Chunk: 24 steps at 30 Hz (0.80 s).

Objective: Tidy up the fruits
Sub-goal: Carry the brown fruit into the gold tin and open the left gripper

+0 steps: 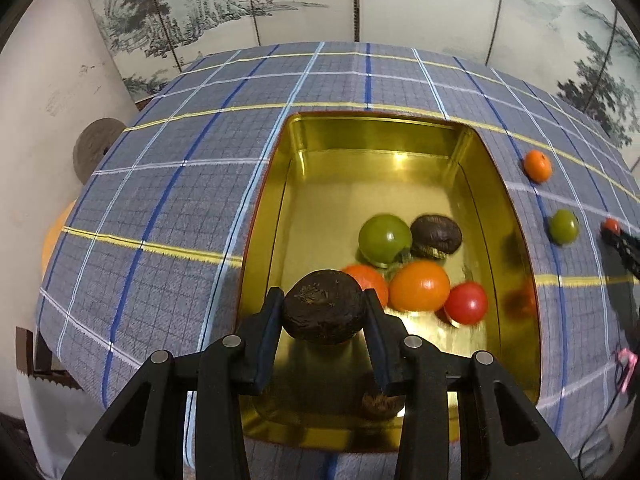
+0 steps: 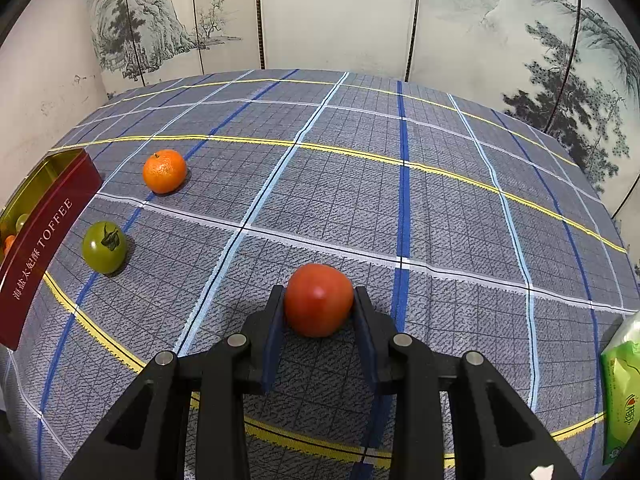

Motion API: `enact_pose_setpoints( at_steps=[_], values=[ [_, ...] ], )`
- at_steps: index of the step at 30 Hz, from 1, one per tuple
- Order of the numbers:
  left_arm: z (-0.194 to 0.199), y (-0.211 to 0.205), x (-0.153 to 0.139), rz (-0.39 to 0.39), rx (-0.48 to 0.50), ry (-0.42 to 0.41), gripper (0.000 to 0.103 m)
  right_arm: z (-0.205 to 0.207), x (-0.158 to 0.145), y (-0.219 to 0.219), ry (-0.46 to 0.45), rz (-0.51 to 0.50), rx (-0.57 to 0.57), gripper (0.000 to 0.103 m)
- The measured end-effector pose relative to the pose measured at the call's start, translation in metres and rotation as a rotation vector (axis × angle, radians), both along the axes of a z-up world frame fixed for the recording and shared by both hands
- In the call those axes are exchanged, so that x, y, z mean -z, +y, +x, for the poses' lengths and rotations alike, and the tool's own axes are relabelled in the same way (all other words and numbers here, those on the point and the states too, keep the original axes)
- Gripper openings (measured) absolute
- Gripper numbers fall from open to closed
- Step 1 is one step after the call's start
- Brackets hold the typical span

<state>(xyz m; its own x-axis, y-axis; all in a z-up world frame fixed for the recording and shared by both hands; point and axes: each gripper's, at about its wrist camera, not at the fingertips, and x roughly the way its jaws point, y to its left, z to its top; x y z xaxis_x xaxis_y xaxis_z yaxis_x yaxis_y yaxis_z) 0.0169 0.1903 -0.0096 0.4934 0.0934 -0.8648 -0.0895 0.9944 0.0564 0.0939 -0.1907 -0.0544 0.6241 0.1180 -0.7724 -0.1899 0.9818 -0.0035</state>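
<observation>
Pinching a dark, rough-skinned fruit (image 1: 325, 306), the left gripper (image 1: 325, 312) holds it above the tin (image 1: 516, 280) (gold inside, red outside, lettered TOFFEE). Only the left view shows the five fruits already in the tin. The right gripper (image 2: 319, 306) clamps a red tomato (image 2: 319, 300) on the plaid cloth (image 2: 440, 208); a green tomato (image 2: 104, 246) and mandarin (image 2: 164, 171) lie loose beside the tin.

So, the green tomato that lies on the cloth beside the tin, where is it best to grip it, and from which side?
Grip the green tomato across its round middle, coming from above. Its stem faces upward, so fingers closing on the smooth sides avoid it; the tin stands close on one side.
</observation>
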Motion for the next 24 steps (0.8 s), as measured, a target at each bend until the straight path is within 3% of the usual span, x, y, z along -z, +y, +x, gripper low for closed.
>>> enact_pose_setpoints(
  at_steps=[8,24],
  values=[
    [-0.003,-0.001,0.014,0.002,0.009,0.036,0.04,0.0,0.0,0.0,-0.001,-0.002,0.0,0.03],
    [0.017,0.001,0.015,0.022,0.017,0.013,0.04,0.0,0.0,0.001,-0.001,-0.003,-0.001,0.031]
  ],
)
